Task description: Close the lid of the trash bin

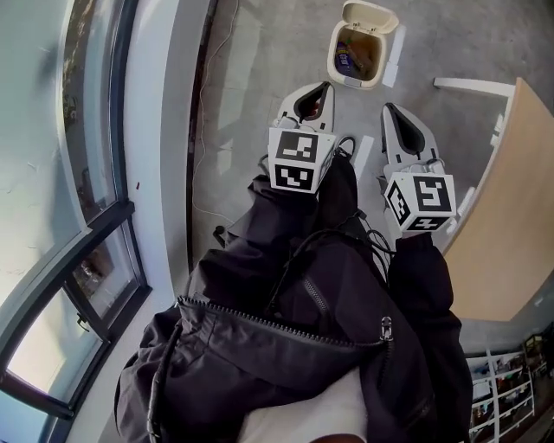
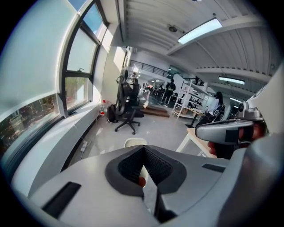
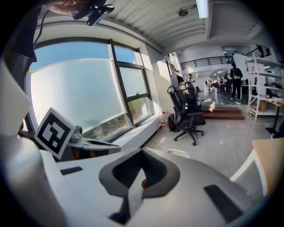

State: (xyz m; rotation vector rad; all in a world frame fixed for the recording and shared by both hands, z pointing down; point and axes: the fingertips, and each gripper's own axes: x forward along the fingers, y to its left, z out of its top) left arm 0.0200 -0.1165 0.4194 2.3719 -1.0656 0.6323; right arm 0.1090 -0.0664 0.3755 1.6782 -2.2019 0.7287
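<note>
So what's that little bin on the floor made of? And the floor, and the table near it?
Trash bin: looks like smooth cream plastic, with thin moulded walls; its flip lid stands open.
Floor: probably polished concrete, since it's grey, mottled and a bit shiny.
Table: the top is matte pale tan, either wood or wood-look board. I can't tell which.

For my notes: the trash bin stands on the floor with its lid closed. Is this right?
No. The head view shows the lid open, tipped back behind the bin's mouth. So: the trash bin stands on the floor with its lid open.
</note>
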